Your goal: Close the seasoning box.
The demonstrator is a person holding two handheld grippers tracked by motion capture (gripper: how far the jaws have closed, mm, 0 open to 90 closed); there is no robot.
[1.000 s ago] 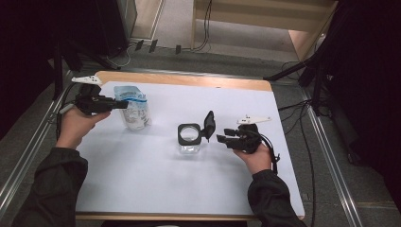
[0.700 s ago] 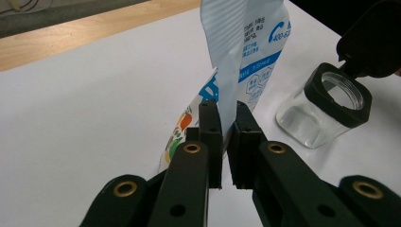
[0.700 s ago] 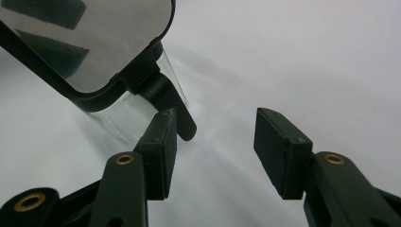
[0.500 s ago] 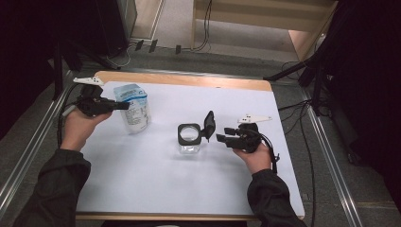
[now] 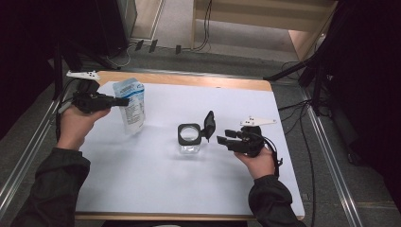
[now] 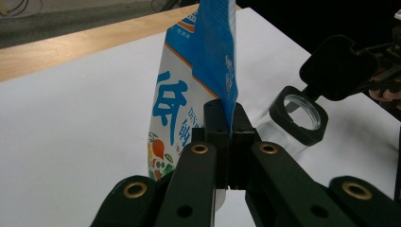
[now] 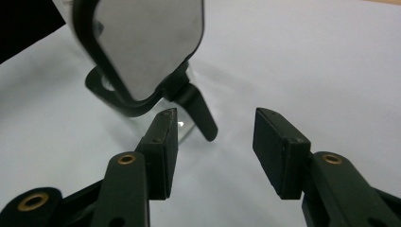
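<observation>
Since a second ago the pouch (image 5: 132, 105) has come up off the sheet with the left hand; the right side is unchanged. White sheet on table (image 5: 198, 198) carries everything. Pouch at far left, upright, its edge clamped flat in the left gripper (image 5: 124, 101), jaws fully clenched on it. Clear jar (image 5: 190, 140) sits mid-table, black flip lid (image 5: 208, 125) already swung open. Right gripper (image 5: 222, 139) just right of the jar, jaws apart, grasping nothing. Judged: pouch picked, jar opened; carrying over and pouring are left.
</observation>
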